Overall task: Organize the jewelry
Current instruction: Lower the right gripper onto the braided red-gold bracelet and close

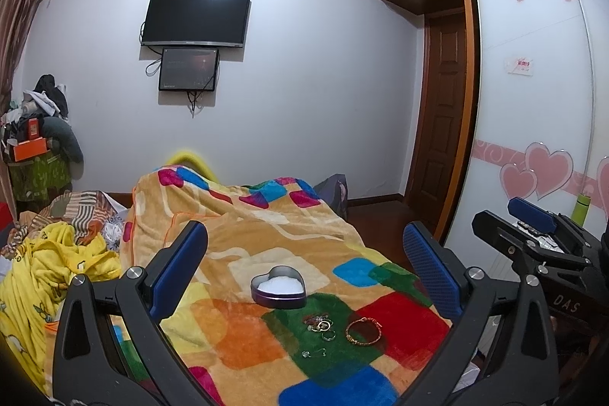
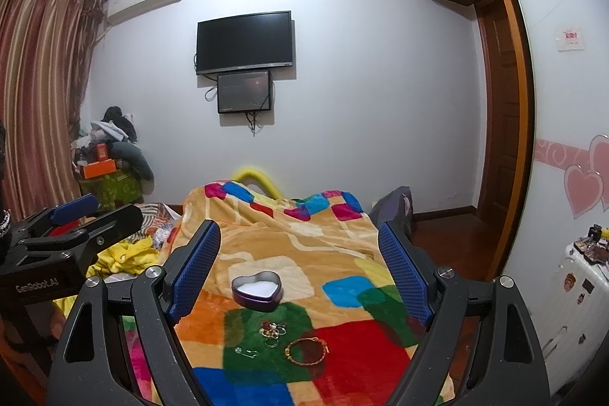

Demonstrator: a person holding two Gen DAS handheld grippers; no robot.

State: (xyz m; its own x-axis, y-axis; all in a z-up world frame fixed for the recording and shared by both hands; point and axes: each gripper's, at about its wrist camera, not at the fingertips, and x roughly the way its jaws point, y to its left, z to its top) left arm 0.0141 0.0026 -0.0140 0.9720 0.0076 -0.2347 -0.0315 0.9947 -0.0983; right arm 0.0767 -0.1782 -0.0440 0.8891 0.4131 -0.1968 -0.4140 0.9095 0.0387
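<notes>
A heart-shaped tin (image 1: 278, 286) with a white lining sits open on the colourful blanket (image 1: 243, 246); it also shows in the right wrist view (image 2: 257, 290). In front of it lie a gold bracelet (image 1: 363, 330) (image 2: 306, 350), a small heap of rings and charms (image 1: 319, 324) (image 2: 272, 330) and a silver earring (image 1: 315, 353) (image 2: 246, 352). My left gripper (image 1: 304, 269) is open and empty, held above the jewelry. My right gripper (image 2: 300, 273) is open and empty, held beside the left one.
The blanket-covered bed (image 2: 289, 238) has yellow clothes (image 1: 49, 265) heaped at its left. A wardrobe with heart stickers (image 1: 533, 101) stands at the right. A white cabinet (image 2: 571, 292) with small items stands at the far right. A television (image 2: 244, 41) hangs on the far wall.
</notes>
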